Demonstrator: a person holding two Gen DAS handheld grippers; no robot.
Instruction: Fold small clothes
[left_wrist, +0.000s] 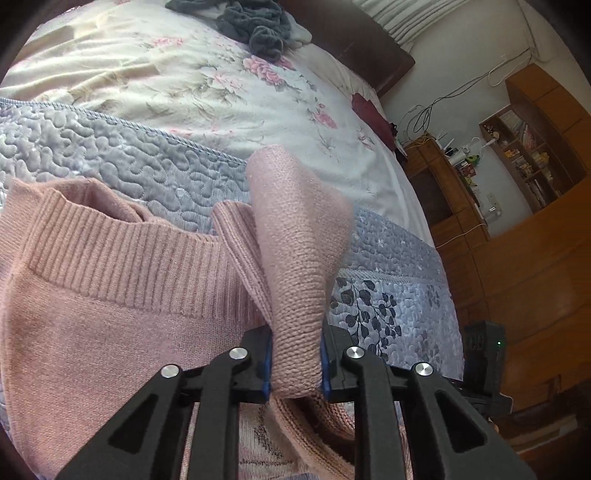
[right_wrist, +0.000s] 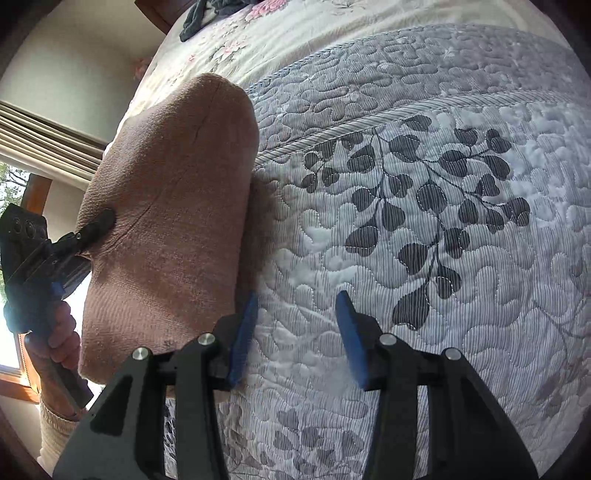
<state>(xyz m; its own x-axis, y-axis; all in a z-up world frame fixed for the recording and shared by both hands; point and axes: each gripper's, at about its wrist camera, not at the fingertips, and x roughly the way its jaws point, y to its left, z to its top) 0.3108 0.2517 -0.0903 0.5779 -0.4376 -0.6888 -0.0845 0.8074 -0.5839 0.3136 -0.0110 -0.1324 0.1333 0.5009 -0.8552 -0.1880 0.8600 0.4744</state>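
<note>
A pink knit sweater (left_wrist: 110, 288) lies on the grey-blue quilted bedspread (left_wrist: 110, 147), its ribbed collar facing up. My left gripper (left_wrist: 295, 358) is shut on a fold of the sweater's knit, which stands up between the blue pads as a raised flap (left_wrist: 295, 229). In the right wrist view the same sweater (right_wrist: 173, 206) is lifted at the left, with the left gripper (right_wrist: 99, 225) biting its edge and a hand (right_wrist: 62, 339) holding the tool. My right gripper (right_wrist: 295, 332) is open above bare quilt, its left pad just beside the sweater's edge.
A dark grey garment (left_wrist: 255, 22) lies at the far end of the bed on the floral sheet (left_wrist: 207, 81). Wooden shelves and cabinets (left_wrist: 517, 155) stand to the right of the bed. A window with blinds (right_wrist: 37, 147) is at the left.
</note>
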